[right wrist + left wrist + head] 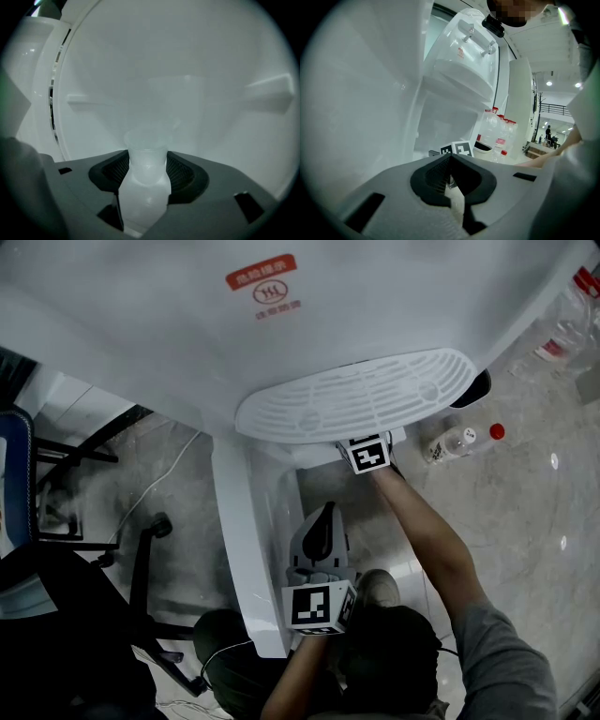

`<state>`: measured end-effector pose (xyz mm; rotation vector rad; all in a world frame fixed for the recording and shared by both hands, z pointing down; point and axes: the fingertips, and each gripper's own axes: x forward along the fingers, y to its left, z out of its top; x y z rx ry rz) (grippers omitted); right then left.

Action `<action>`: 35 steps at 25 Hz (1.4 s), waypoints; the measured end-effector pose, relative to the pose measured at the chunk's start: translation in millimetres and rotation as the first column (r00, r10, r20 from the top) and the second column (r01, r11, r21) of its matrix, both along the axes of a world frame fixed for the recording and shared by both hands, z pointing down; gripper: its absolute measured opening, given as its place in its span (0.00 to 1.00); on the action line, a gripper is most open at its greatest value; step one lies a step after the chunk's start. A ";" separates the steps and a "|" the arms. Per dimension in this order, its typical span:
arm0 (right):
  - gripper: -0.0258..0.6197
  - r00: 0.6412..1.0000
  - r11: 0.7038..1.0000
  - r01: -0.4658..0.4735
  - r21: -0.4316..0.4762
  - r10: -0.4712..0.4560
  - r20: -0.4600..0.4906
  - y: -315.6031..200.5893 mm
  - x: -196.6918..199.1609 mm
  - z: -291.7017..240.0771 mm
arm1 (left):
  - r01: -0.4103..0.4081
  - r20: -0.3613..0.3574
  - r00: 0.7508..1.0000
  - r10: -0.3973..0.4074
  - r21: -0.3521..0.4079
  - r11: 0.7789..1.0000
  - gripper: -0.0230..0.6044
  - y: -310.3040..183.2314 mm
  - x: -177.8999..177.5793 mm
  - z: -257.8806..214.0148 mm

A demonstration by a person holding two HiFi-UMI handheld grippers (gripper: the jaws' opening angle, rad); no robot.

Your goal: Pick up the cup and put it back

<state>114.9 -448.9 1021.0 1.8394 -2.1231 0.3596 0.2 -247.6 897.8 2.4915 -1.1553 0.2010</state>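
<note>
One cup (145, 146) gripped by right tongs (146, 164); head view hides it.

Grey glossy stone floor (525, 521); black office chair (56, 615) at left; water bottles (450, 442) at right; bright ceiling lamps (549, 83) far behind.

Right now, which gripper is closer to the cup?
Right. The cup sits between the right gripper's jaws; the left gripper is back by the person, well away.
</note>
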 end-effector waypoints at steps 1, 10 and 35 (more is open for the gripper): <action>0.43 1.000 1.000 -0.007 0.015 0.007 0.002 2.9 1.8 -5.2 | -0.002 0.001 1.000 0.002 0.000 1.000 0.05 0.0 0.3 0.4; 0.42 0.999 0.994 -0.052 0.101 0.053 -0.001 56.9 18.4 -51.2 | -0.045 -0.036 0.998 0.046 0.015 0.999 0.05 5.0 7.9 -3.9; 0.42 0.984 0.978 -0.155 0.142 0.139 0.113 233.6 12.3 -110.5 | -0.139 -0.020 0.990 0.140 0.043 0.989 0.05 19.2 19.3 -4.1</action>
